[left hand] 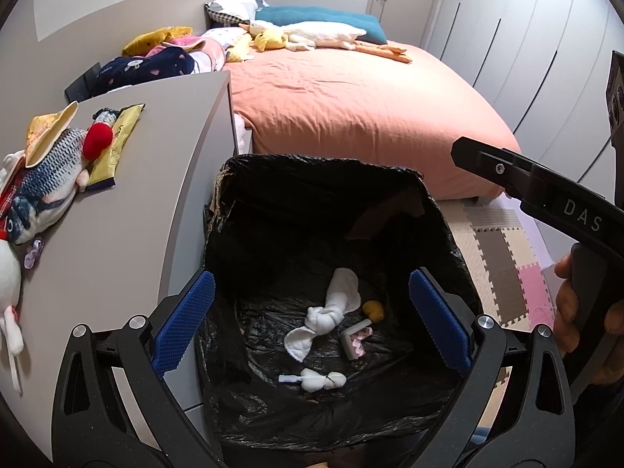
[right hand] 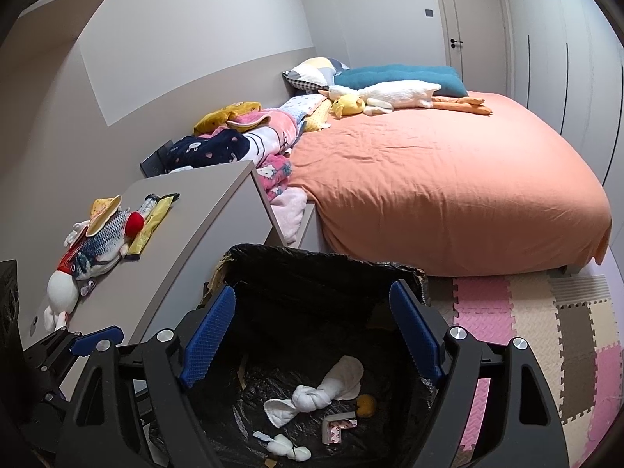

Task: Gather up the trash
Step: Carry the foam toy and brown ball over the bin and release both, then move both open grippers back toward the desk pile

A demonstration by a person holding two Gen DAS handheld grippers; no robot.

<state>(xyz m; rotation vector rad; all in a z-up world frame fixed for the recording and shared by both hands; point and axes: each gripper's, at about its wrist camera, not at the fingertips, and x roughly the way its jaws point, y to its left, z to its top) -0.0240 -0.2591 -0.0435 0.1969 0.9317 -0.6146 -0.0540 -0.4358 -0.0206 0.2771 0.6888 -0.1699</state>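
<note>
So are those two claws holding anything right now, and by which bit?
Nothing is held. The left gripper and right gripper both stand open over the bin; the knotted cloth lies loose at its bottom.

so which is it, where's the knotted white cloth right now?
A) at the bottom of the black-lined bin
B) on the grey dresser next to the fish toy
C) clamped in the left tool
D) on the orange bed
A: the knotted white cloth lies on the liner at the bottom of the bin, with both the left tool and the right tool open and empty above it.
</note>
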